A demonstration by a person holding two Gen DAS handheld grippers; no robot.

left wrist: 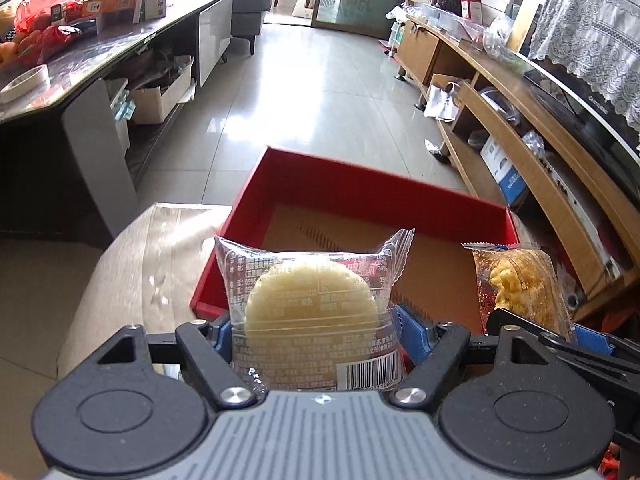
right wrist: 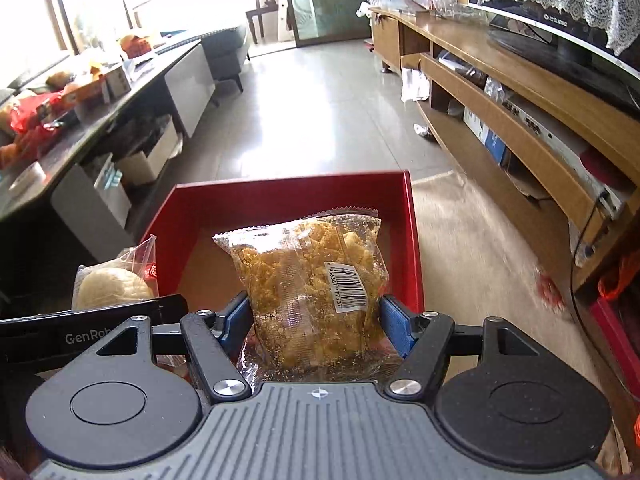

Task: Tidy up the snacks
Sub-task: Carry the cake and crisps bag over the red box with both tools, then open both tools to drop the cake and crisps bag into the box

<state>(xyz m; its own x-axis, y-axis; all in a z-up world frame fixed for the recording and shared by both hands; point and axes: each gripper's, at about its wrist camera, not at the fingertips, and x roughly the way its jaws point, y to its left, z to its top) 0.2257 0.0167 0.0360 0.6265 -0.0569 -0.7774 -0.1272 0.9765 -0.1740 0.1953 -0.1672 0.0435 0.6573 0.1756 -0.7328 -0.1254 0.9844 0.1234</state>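
Your left gripper [left wrist: 316, 328] pinches a round pale pastry sealed in a clear printed wrapper [left wrist: 312, 312], the blue pads pressing its two sides. Your right gripper [right wrist: 316, 320] is clamped the same way on a clear crinkly packet of golden crunchy clusters with a white barcode sticker [right wrist: 316, 276]. Both packets hang above the near part of the open red cardboard box with a brown floor [left wrist: 360, 196], which sits on a beige surface [left wrist: 160, 248] and looks empty from here.

The wrappers are slick, thin film, puffy with air, so each could slide out of the pads if you tilt or jolt. The pastry looks soft and would likely dent under a harder squeeze; the clusters look brittle and could crumble.

Your two grippers ride very close side by side, the black body of one just beside the other's packet, so a sideways drift could knock one snack loose. The box walls are upright and light; catching the near rim on the way down could shove the box along the beige surface. Let go too near the rim and a packet may land across it instead of flat inside.
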